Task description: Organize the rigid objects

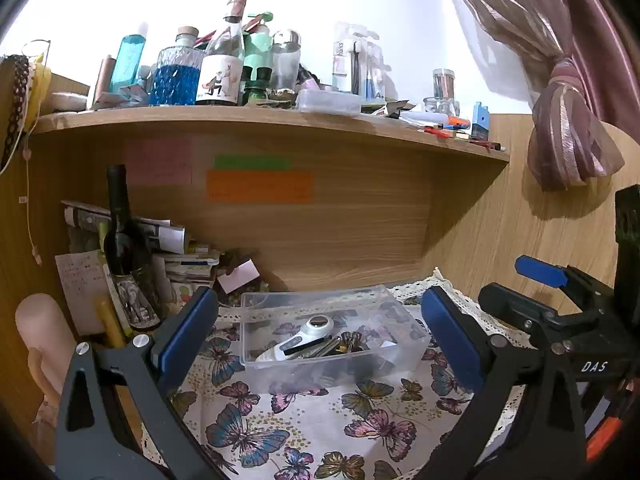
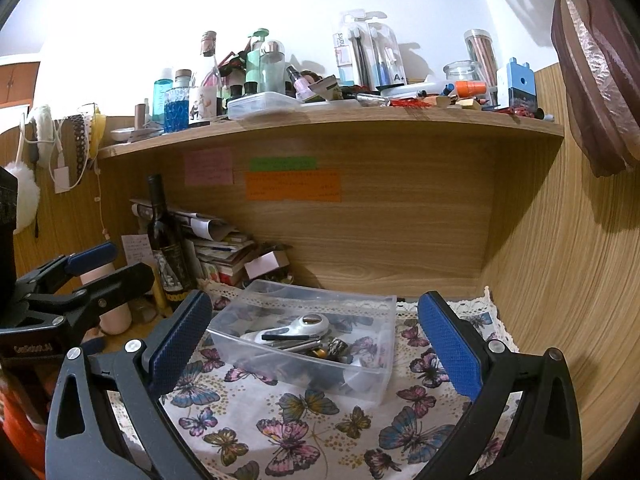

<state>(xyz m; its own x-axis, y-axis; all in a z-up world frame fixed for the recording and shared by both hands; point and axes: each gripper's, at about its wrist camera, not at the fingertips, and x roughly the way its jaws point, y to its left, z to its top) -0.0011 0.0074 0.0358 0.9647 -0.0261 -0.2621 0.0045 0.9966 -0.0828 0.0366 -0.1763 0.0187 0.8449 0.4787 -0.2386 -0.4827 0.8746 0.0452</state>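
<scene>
A desk surface is covered by a butterfly-print cloth with lace edging, set in a wooden alcove under a cluttered shelf; a pink, a green and an orange note are stuck on the back panel, and a tied-back curtain is seen at the right. A dark wine bottle is stood upright at the left beside a stack of papers. A clear plastic box is placed on the cloth, in front of both grippers; a white oval tool, metal pieces and small dark items are held in it. The left gripper and the right gripper are both spread wide and nothing is held between their blue pads.
</scene>
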